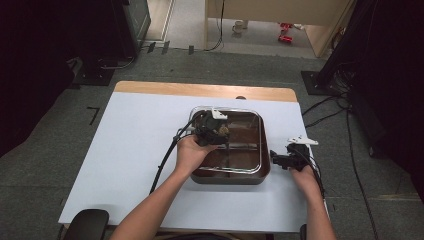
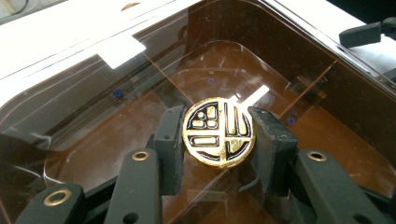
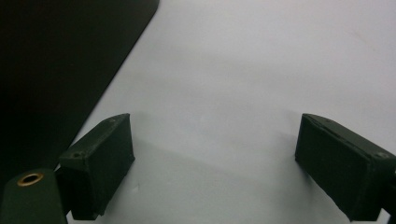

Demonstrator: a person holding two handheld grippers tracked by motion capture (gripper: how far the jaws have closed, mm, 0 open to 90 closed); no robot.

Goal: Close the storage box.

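Room: grey carpeted floor (image 1: 60, 135) with dark equipment stands at both sides and cables trailing across it.
Counter: white-topped counter (image 1: 130, 165) with a strip of pale wood along its far edge; the person's forearms come in from the near side.
Left claw: the left claw (image 2: 218, 133) hangs over the tray's far left part, held in the person's left hand (image 1: 190, 154); its two black jaws are clamped on the coin, one pad against each side of its rim.
Coin: round gold coin with black raised lettering (image 2: 218, 132), held face up between the pads above the tray's floor; whether it touches the floor cannot be told.
Tray: square brown translucent plastic tray with a shiny rim and inner dividers (image 1: 260, 131), standing right of the counter's middle.
Right claw: the right claw (image 3: 215, 163) rests low over the bare white counter just beside the tray's right wall, in the person's right hand (image 1: 306, 176); its jaws stand wide apart with nothing between them.
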